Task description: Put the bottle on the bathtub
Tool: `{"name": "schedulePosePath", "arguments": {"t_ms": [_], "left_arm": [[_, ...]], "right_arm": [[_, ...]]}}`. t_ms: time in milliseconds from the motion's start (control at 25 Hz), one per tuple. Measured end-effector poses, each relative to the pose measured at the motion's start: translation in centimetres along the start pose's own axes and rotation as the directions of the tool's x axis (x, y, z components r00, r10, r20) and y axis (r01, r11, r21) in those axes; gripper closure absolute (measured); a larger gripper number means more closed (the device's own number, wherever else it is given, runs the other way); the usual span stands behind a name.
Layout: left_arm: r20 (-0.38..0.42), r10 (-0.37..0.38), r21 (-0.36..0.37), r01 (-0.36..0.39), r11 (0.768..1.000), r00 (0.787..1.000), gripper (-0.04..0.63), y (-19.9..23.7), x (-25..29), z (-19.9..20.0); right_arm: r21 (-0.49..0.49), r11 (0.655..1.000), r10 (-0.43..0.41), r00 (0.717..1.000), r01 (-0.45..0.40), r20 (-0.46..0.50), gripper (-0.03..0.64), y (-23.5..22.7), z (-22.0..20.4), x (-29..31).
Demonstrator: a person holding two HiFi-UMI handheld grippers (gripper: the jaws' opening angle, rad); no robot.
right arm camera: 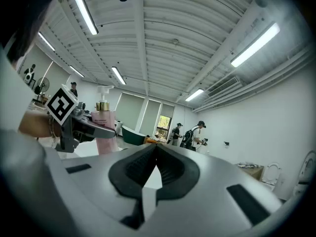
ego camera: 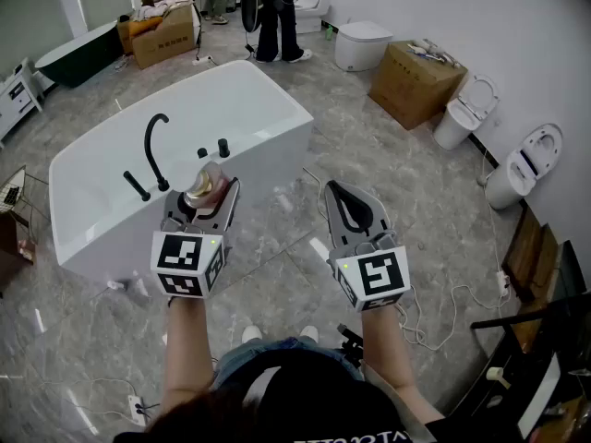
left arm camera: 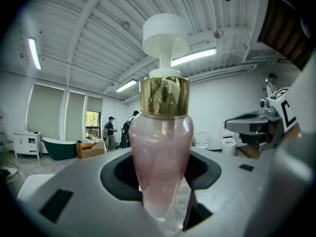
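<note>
Head view: left gripper (ego camera: 211,190) pinches the pink bottle (left arm camera: 163,167) beside the white bathtub (ego camera: 263,109)
Bottle's base hidden behind the jaws; right gripper (ego camera: 337,192) pressed together, holding nothing

Head view looks steeply down at the bathtub (ego camera: 263,95); gripper views face level (sharing the bottle (left arm camera: 163,162)).

A translucent pink pump bottle (left arm camera: 163,152), gold collar, white head, gripped upright by the left tool (ego camera: 211,192) at the rim of the white bathtub (ego camera: 268,109)

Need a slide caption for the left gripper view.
Left gripper shut on an upright, gold-collared pink pump bottle.
</note>
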State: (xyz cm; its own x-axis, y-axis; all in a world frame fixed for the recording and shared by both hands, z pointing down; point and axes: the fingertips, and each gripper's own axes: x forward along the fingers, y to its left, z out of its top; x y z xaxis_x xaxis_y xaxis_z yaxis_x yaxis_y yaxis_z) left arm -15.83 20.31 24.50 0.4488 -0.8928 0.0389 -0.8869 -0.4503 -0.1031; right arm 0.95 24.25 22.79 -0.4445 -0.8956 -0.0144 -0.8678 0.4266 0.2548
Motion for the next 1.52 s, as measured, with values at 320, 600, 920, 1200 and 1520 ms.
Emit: {"name": "schedulePosePath", "arguments": {"t_ms": [320,600,920,1200,1520], "left_arm": [[-0.006,-0.055,0.012,0.055,0.998,0.998,0.373,2.2,-0.3,-0.2],[-0.025,-0.102,0.005,0.102,0.995,0.994,0.373,5.1,0.4,-0.8],[-0.03,-0.105,-0.016,0.104,0.994,0.994,0.373,7.6,0.7,-2.0],[-0.039,-0.103,-0.043,0.101,0.994,0.994,0.373,8.7,3.5,-3.0],[-0.06,-0.082,-0.051,0.079,0.996,0.995,0.373,9.8,10.5,-3.7]], "right_arm": [[0.02,0.999,-0.04,0.999,0.04,0.002,0.601,1.8,0.5,1.6],[0.051,0.997,-0.064,0.998,0.063,0.02,0.601,3.9,0.6,3.5],[0.072,0.994,-0.086,0.996,0.086,0.003,0.601,4.7,-0.3,5.7],[0.065,0.995,-0.079,0.997,0.079,-0.014,0.601,4.0,-1.5,8.5],[0.07,0.995,-0.067,0.997,0.069,-0.025,0.601,-0.8,-3.6,13.5]]}}
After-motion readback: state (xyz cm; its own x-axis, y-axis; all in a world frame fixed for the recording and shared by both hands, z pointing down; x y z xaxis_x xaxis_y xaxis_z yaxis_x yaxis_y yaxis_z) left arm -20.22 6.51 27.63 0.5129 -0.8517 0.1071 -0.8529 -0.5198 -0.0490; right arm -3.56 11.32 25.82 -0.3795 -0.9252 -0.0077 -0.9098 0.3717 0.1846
